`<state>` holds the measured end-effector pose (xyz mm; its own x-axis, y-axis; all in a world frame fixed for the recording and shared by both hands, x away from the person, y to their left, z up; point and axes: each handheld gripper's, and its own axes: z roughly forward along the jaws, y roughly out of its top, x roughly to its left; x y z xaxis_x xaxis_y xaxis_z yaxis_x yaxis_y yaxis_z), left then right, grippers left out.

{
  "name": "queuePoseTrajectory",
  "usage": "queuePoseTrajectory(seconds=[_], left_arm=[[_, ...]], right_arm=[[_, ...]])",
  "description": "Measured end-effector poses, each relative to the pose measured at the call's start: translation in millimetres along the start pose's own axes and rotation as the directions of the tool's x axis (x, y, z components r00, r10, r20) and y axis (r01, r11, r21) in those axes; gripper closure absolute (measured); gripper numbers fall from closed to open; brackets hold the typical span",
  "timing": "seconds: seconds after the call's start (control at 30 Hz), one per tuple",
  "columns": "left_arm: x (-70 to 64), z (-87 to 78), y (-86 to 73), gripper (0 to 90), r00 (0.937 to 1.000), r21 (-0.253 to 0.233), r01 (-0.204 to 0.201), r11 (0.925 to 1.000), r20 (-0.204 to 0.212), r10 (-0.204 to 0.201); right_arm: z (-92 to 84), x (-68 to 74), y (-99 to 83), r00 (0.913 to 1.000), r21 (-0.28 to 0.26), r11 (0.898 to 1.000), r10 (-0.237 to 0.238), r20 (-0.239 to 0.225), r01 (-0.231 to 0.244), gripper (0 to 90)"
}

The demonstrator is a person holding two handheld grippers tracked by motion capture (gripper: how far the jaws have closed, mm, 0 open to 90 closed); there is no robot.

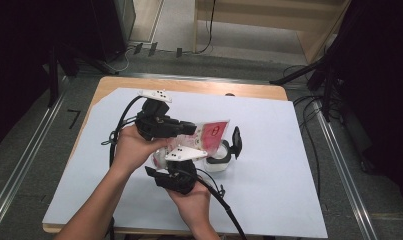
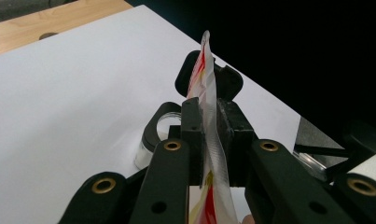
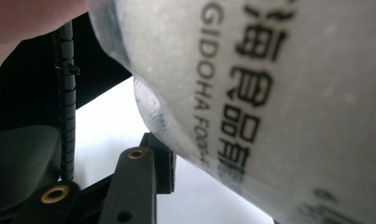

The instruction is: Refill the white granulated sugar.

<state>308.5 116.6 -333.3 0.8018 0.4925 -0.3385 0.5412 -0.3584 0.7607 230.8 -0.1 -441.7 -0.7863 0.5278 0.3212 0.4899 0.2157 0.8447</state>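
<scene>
Two hands are seen at the bottom of the high view, each with a black tool. By the left tool point(image 1: 191, 128) a red and white packet point(image 1: 213, 133) is pinched at its edge; in the left gripper view the thin packet point(image 2: 208, 100) is squeezed flat between the pressed-together jaws and stands straight up. The right tool point(image 1: 164, 159) is held lower in the picture, just under the packet. In the right gripper view a cloudy plastic side with black letters point(image 3: 279, 93) is pushed up close, and one jaw is seen under it. Whether that tool is pinching the packet cannot be told.

A small clear jar point(image 1: 218, 161) with a black flip lid point(image 1: 235, 142) sits open just right of the tools.

It looks like the packet is being held ready to be torn open. For the next move, a firm pinch from both sides would be needed, and a pull apart.

Everything rests on a white sheet point(image 1: 269, 200) laid over a wooden counter point(image 1: 199, 86). Around it grey floor, cables and dark stands are seen.
</scene>
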Motion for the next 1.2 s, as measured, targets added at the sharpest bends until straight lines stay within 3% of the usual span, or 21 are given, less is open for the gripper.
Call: queuePoseTrajectory(seconds=[0.3, 1.2], left_arm=[[1.4, -1.0, 0.3, 85.2, 0.9998, -0.002, 0.019, 0.9998, 0.005, -0.019], [-1.0, -3.5, 1.1, 85.1, 0.9999, -0.007, 0.005, 1.0, -0.009, -0.005]], right_arm=[[0.7, 0.2, 1.0, 1.0, 0.001, 1.0, -0.001, 0.0, 0.001, 63.6], [1.7, 1.7, 2.7, 1.0, -0.008, 1.0, 0.0, -0.006, 0.0, 63.6]])
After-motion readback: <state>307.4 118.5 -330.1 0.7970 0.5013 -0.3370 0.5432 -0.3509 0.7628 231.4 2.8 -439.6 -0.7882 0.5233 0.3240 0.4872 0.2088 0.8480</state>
